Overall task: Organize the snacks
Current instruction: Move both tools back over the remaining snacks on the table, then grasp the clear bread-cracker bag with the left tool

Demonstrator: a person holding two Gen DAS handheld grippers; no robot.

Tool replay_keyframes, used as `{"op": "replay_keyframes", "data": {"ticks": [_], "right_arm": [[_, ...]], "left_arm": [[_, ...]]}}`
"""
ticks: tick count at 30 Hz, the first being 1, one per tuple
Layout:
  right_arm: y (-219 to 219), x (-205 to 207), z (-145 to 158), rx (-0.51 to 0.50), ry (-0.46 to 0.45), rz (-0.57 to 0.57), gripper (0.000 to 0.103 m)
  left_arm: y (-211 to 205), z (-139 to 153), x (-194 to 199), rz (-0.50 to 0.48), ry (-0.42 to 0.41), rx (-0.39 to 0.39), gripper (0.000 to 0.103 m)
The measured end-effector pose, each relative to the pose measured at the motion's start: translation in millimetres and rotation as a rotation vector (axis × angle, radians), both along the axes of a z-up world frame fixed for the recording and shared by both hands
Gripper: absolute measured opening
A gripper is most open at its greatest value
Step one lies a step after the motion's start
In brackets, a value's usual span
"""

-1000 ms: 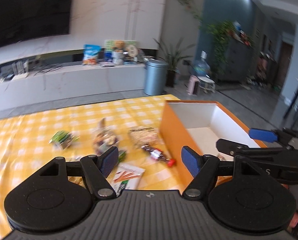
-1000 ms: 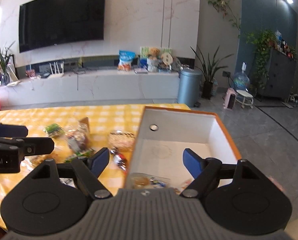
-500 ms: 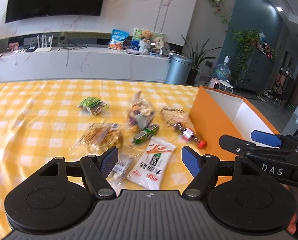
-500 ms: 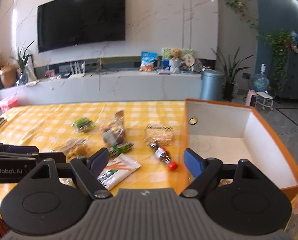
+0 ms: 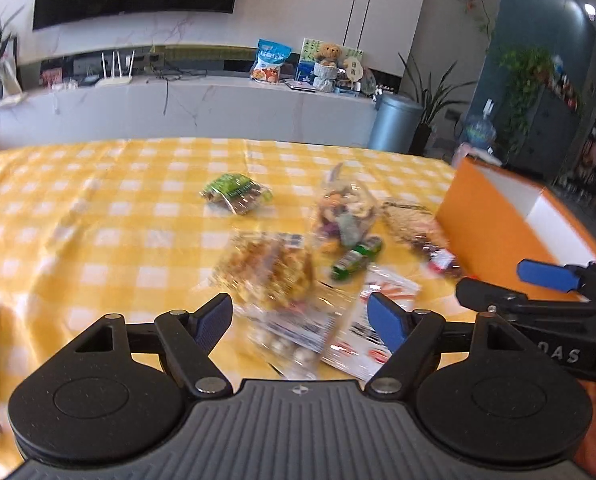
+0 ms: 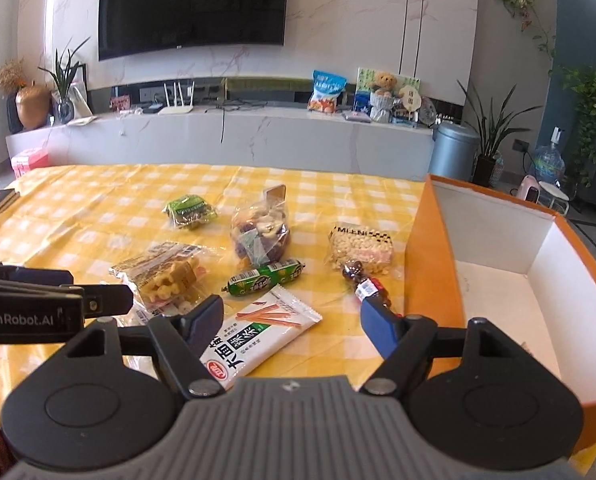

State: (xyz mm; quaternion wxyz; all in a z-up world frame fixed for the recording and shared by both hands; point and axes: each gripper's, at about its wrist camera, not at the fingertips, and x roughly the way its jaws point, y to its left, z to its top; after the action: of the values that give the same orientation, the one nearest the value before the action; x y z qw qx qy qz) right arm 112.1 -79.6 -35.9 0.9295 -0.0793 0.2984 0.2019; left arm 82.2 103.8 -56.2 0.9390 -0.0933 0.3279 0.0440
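Several snacks lie on the yellow checked tablecloth point(image 6: 98, 208): a white spicy-strip packet point(image 6: 260, 334), a green sausage point(image 6: 265, 278), a clear mixed-snack bag point(image 6: 260, 232), a puffed-rice bar point(image 6: 360, 246), a small red-brown packet point(image 6: 364, 284), a biscuit pack point(image 6: 166, 274) and a green packet point(image 6: 190, 210). An orange box point(image 6: 430, 264) with white inside stands at the right. My right gripper point(image 6: 292, 322) is open above the white packet. My left gripper point(image 5: 300, 322) is open above the biscuit pack point(image 5: 270, 268); it shows in the right wrist view point(image 6: 98, 300) at the left.
The table's right edge ends at the orange box point(image 5: 494, 232). Behind the table are a white TV cabinet point(image 6: 238, 136) with bags and a teddy bear, a grey bin point(image 6: 452, 152) and potted plants. A pink box point(image 6: 28, 160) sits at the far left.
Both grippers have swung left, away from the orange box and over the snacks on the cloth. Both stayed open and empty.
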Motion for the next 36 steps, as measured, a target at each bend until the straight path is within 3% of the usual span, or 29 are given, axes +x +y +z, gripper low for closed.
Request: {"op": "replay_keyframes", "data": {"ticks": [3, 22, 36], "right_arm": [[8, 12, -5, 0.002, 0.023, 0.004, 0.075], [34, 68, -46, -0.04, 0.161, -0.007, 0.085], [47, 87, -44, -0.06, 0.119, 0.021, 0.092]], "left_arm": [[8, 0, 12, 0.017, -0.006, 0.025, 0.097], [43, -24, 70, 0.029, 0.026, -0.109, 0.103], [48, -50, 86, 0.046, 0.124, -0.123, 0.103]]}}
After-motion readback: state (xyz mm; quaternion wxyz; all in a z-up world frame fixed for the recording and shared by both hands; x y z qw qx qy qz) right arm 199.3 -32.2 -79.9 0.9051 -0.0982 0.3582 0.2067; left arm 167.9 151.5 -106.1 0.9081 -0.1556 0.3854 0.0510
